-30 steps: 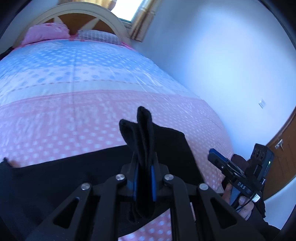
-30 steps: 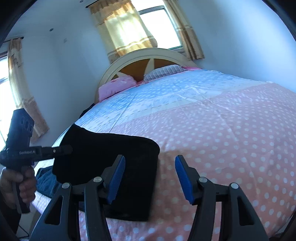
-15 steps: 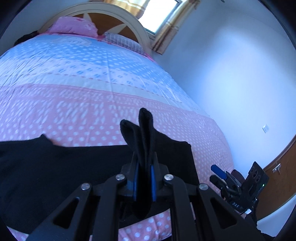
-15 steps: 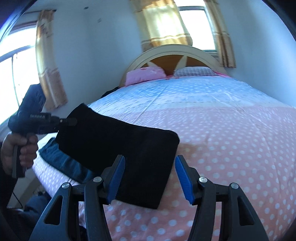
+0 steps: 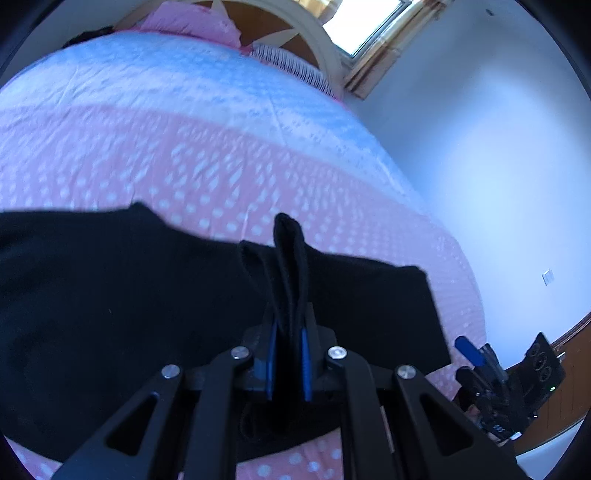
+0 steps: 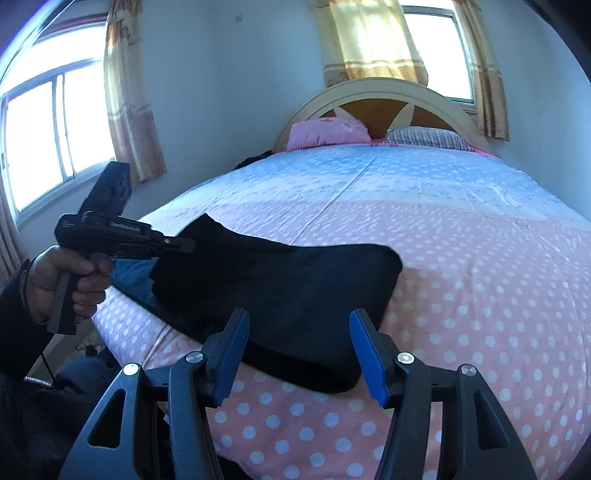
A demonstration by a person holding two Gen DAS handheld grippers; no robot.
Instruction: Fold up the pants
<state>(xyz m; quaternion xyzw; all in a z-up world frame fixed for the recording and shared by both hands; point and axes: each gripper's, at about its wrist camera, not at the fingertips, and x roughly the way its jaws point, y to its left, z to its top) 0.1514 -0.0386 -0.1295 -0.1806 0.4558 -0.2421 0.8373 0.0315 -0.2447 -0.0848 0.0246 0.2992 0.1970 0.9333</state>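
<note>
Left gripper (image 5: 287,343) pinching a bunched edge of the black fabric pants (image 6: 280,288) on polka-dot pink bedspread (image 6: 480,295), right gripper (image 6: 297,354) spread wide just above the pants' near edge

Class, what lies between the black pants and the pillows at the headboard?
Only bare dotted bedspread lies between the black pants and the pillows, as the right wrist view shows.

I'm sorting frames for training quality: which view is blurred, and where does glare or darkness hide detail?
Left wrist view: motion blur smears the dots on the bedspread; the black pants read as a flat dark mass and the window is blown out. Right wrist view: sharp, though both windows are overexposed and the pants' folds stay hard to read; fisheye bending in both.
</note>
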